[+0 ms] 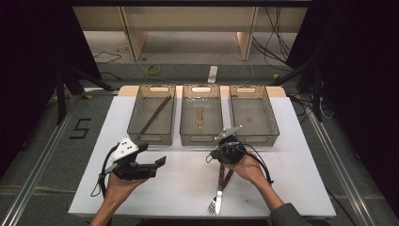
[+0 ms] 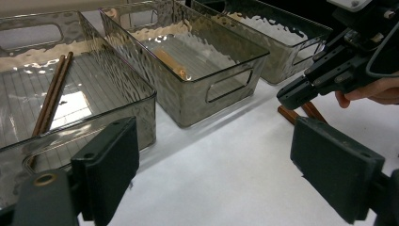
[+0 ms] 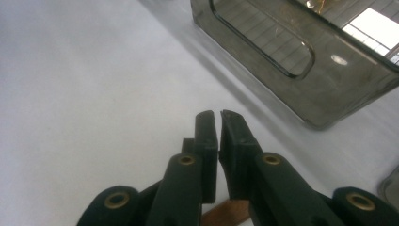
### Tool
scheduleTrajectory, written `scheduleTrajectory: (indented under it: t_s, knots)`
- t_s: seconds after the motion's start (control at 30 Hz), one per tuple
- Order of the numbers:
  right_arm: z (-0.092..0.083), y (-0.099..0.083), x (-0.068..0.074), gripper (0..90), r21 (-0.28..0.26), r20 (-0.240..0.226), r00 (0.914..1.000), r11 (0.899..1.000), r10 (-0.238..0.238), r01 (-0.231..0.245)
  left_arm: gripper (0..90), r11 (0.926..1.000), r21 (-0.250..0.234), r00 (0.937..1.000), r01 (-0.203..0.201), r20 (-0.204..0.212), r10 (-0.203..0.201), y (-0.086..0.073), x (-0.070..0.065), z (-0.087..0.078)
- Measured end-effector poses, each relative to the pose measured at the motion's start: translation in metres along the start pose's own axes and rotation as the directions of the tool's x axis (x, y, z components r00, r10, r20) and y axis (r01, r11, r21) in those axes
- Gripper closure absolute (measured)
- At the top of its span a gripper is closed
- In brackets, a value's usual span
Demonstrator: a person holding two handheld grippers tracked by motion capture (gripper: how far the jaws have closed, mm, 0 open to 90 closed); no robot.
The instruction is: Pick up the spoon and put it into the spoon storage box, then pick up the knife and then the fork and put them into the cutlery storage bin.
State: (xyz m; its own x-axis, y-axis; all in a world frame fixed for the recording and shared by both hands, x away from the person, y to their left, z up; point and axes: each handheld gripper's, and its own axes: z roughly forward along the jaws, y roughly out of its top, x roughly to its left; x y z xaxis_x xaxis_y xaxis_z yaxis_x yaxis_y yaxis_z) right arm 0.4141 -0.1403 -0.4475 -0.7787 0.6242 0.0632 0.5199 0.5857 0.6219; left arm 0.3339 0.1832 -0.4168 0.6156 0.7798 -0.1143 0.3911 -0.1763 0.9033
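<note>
Two wooden-handled utensils, a fork (image 1: 215, 203) and a knife (image 1: 220, 188), lie near the counter (image 1: 301, 188) front edge; the right gripper (image 1: 225, 151) jaws are closed on their handles. Three bins (image 1: 151, 137) line the far edge. Left gripper (image 1: 160, 162) jaws stand wide over bare counter.

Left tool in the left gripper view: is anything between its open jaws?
No: the left tool stands wide open over the bare white table, nothing between its jaws.
</note>
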Motion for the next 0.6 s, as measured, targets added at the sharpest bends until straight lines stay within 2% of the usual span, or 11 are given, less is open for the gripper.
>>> scheduleTrajectory:
  t_s: [0.13,0.6]
  knots:
    - [0.004,-0.002,-0.001,89.8,0.024,0.011,0.9999,1.000,-0.012,0.012,15.7,1.0000,0.003,1.0000,-0.006,0.002,0.006,0.000,0.000,0.000]
    - [0.019,-0.008,-0.001,90.0,0.127,0.020,0.9992,0.991,-0.034,0.031,15.7,1.0000,0.004,1.0000,-0.008,0.001,0.008,0.000,0.000,0.000]
